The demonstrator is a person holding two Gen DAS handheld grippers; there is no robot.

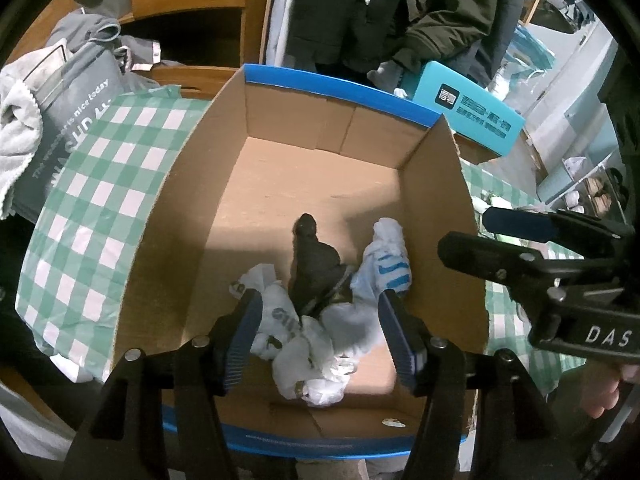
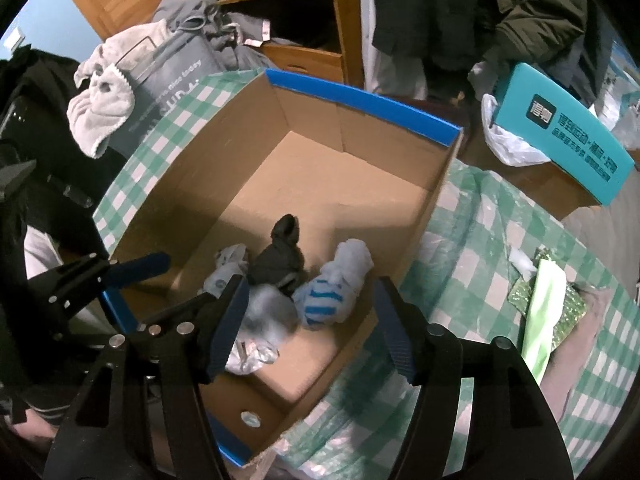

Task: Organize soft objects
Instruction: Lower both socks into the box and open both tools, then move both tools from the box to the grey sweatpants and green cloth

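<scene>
An open cardboard box point(image 1: 340, 89) with a blue rim stands on a green-checked cloth. On its floor, at the near end, lies a small heap of socks: a dark sock point(image 1: 314, 268), a white sock with blue stripes point(image 1: 386, 262) and crumpled white socks with grey lettering point(image 1: 280, 316). My left gripper point(image 1: 319, 300) hangs open over the heap, one finger on each side of it, pressing nothing. My right gripper point(image 2: 311, 282) is open too, above the striped sock point(image 2: 336, 292) and the box's near right wall. In the left wrist view, the right gripper point(image 1: 464, 230) shows beside the box.
The checked cloth point(image 2: 480, 264) covers the table around the box. A grey bag point(image 1: 76, 120) with a pale towel stands at the left. A teal carton point(image 2: 568, 152), a wooden cabinet and hanging dark jackets are behind. A green packet point(image 2: 548, 304) lies at the right.
</scene>
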